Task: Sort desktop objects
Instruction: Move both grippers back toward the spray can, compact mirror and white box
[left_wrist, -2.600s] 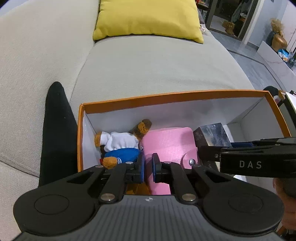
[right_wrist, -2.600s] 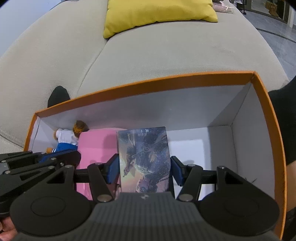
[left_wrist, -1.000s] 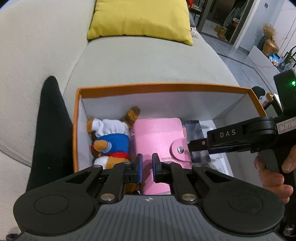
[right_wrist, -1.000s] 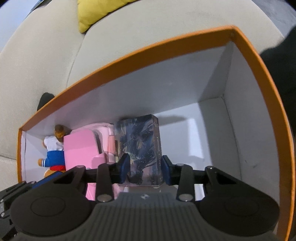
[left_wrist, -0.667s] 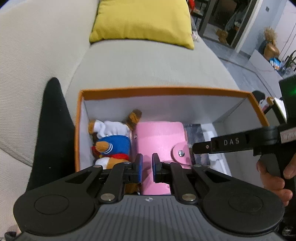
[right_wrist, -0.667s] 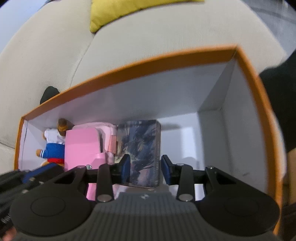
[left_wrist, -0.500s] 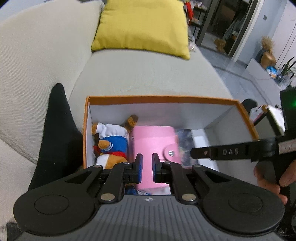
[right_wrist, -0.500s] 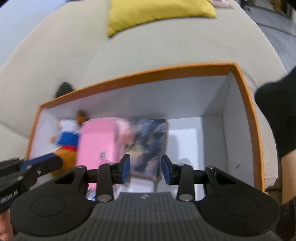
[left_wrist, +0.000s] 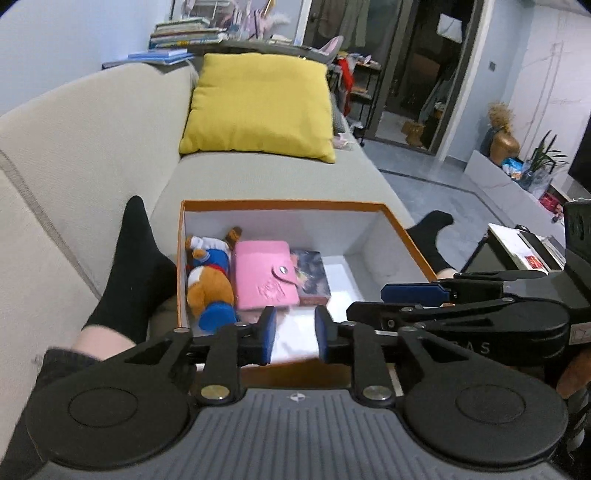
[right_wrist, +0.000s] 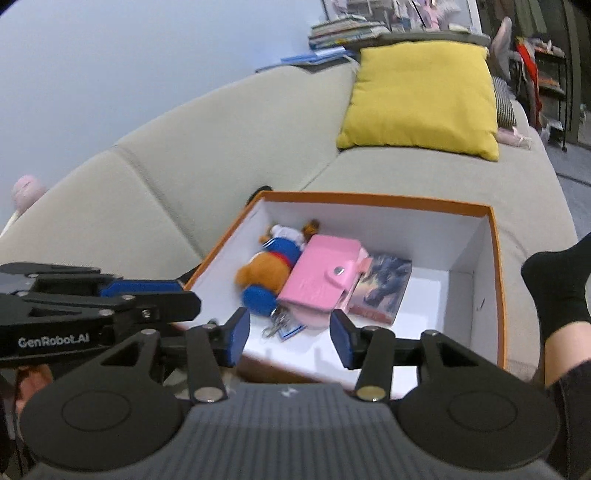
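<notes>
An orange box (left_wrist: 280, 202) (right_wrist: 495, 266) with a white inside sits on the sofa. In it lie a plush bear (left_wrist: 208, 280) (right_wrist: 267, 269) at the left, a pink wallet (left_wrist: 264, 275) (right_wrist: 319, 275) in the middle and a dark card box (left_wrist: 312, 271) (right_wrist: 384, 290) to its right. A keyring (right_wrist: 279, 325) lies by the bear. My left gripper (left_wrist: 294, 334) is open and empty, above the box's near edge. My right gripper (right_wrist: 290, 338) is open and empty, also pulled back above the near edge.
A yellow cushion (left_wrist: 258, 107) (right_wrist: 421, 98) lies farther along the grey sofa (left_wrist: 258, 177). The person's legs in black socks flank the box, left (left_wrist: 129, 266) and right (right_wrist: 554, 284). Books (left_wrist: 184, 35) are stacked behind the sofa. The floor (left_wrist: 443, 199) lies to the right.
My right gripper let go of the dark card box, which now lies flat in the box beside the wallet. Both grippers have pulled back and up, and both jaws have opened wider.
</notes>
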